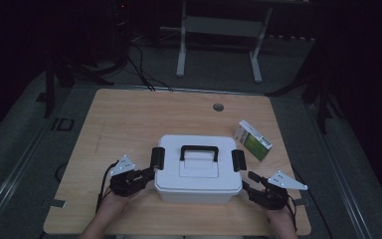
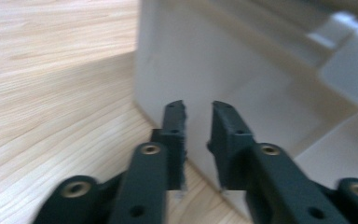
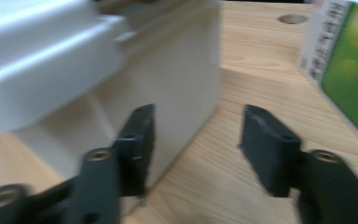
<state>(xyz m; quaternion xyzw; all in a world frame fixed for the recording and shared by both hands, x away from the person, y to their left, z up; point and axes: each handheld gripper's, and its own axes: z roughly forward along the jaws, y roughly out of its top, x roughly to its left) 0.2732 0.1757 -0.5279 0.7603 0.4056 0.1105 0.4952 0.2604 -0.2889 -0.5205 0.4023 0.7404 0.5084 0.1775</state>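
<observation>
A white lidded box (image 1: pixel 175 175) with a black handle (image 1: pixel 199 149) stands on the wooden table (image 1: pixel 129 119), nearer its front edge. A black latch sits on each end, the left latch (image 1: pixel 157 158) and the right latch (image 1: pixel 238 160). My left gripper (image 1: pixel 150 172) points at the box's left end. In the left gripper view its jaws (image 2: pixel 198 105) are open by a narrow gap, just off the box wall (image 2: pixel 242 70), with nothing between them. My right gripper (image 1: pixel 252 176) is at the box's right end, wide open (image 3: pixel 198 109). One of its fingers (image 3: pixel 137 140) is close against the box wall (image 3: pixel 168 70).
A green and white carton (image 1: pixel 252 140) lies to the right of the box and behind my right gripper, and looms large in the right gripper view as the carton (image 3: pixel 349 65). A round hole (image 1: pixel 218 107) is in the tabletop farther back. A white frame (image 1: pixel 219 30) stands on the floor beyond the table.
</observation>
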